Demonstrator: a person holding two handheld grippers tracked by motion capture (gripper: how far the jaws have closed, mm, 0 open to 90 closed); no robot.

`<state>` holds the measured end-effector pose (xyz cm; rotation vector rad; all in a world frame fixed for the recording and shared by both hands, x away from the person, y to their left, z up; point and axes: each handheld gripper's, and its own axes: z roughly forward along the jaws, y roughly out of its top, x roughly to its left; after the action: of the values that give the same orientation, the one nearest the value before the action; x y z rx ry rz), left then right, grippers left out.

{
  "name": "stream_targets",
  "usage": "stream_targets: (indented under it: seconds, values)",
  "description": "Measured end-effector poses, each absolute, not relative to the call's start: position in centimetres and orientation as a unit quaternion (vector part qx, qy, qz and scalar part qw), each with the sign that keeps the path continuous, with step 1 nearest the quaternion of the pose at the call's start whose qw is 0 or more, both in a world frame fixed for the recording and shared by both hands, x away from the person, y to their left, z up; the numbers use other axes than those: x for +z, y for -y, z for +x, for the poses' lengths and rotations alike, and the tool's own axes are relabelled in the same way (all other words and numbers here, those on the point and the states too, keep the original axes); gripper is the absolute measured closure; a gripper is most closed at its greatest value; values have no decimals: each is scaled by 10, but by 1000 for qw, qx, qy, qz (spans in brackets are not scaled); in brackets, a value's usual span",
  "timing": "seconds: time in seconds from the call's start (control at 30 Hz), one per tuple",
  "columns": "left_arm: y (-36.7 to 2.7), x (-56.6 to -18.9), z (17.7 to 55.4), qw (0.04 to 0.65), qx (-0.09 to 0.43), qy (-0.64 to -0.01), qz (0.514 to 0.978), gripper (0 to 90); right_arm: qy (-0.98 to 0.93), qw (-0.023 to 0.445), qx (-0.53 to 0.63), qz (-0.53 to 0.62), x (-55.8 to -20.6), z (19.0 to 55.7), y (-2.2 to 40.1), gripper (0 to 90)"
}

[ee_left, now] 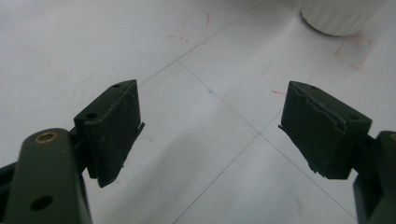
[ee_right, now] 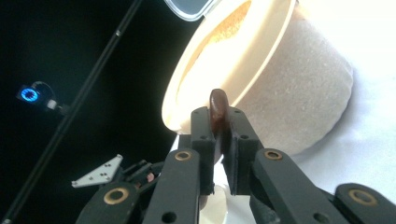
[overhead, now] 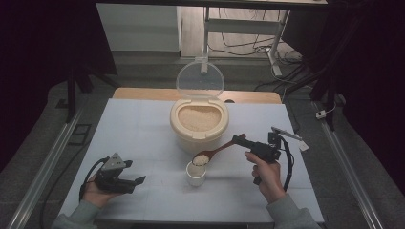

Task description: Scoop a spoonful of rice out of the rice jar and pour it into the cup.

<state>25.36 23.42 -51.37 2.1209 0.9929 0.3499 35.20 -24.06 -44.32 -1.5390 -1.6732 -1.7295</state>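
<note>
Right gripper (ee_right: 219,140): jaws pinched tight on the handle of a brown spoon (overhead: 217,151), handle end poking up between the pads in the right gripper view. Bowl of the spoon heaped with rice (overhead: 200,159), hanging right over the rim of the white cup (overhead: 196,174), at about 8 o'clock from the gripper in the high view. Spoon slanting down from the jaws toward the cup, rice not yet tipped out.

Left gripper (overhead: 136,181): jaws spread wide, nothing between them, only bare table (ee_left: 210,93) ahead in the left gripper view, the foot of the cup up at 1 o'clock. Resting low on the table at 9 o'clock from the cup, well apart from it, idle.

Further out: cream rice bin (overhead: 199,125) just behind the cup at 12 o'clock, clear lid (overhead: 199,78) flipped up, still well filled.

Step in hand, by the look of it: moving a scoop of rice from bin to cup, right at the pour. Next move likely a slow roll of the right wrist to tip the bowl over the cup mouth, kept centred and low so grains drop inside and not on the table. Small cup, heaped spoon: some risk of spill over the near rim. Steadying of the cup with the left jaws possibly useful.
</note>
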Motion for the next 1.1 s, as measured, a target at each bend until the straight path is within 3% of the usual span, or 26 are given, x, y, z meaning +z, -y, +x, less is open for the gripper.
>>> stream_targets:
  seconds: [1.1]
  values:
    - [-235,-515,254,374,137,-388,831,202,651,42,-605,-457,-431,342,226,838]
